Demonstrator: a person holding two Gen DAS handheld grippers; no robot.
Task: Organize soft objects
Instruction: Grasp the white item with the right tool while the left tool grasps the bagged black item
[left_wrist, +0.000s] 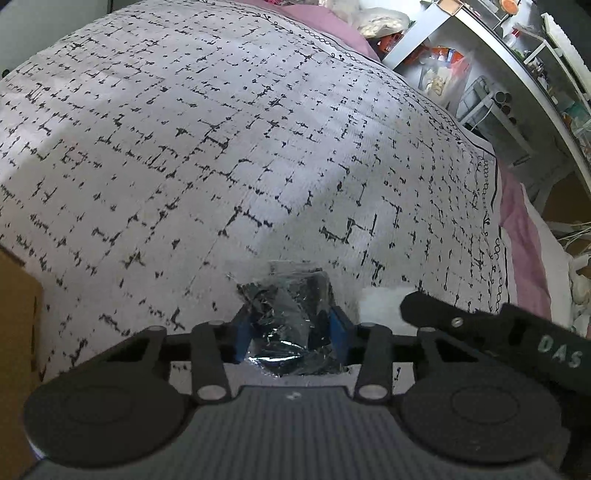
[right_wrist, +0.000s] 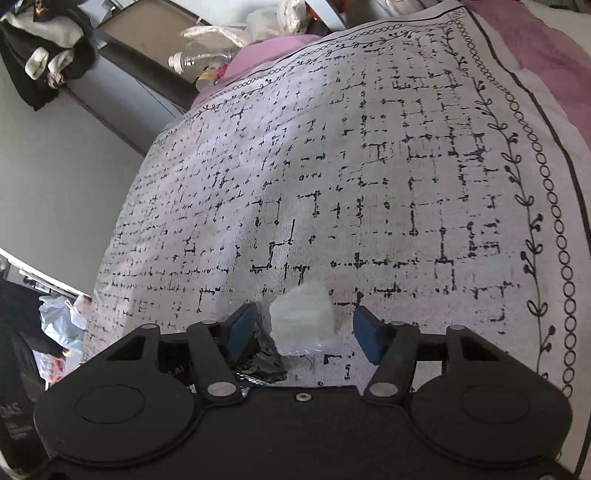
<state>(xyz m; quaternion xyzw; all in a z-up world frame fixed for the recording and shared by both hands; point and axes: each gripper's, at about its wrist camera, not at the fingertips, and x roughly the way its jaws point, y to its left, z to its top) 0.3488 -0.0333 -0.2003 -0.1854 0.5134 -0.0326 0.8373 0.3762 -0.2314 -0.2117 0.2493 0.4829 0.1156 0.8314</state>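
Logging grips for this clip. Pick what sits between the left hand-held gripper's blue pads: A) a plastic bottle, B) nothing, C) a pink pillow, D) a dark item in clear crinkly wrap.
D: in the left wrist view the left hand-held gripper has its blue pads against a dark plastic-wrapped bundle on the patterned cloth.

Two packets: one dark (left_wrist: 288, 310), one white (right_wrist: 301, 314); one blanket (left_wrist: 184, 147).
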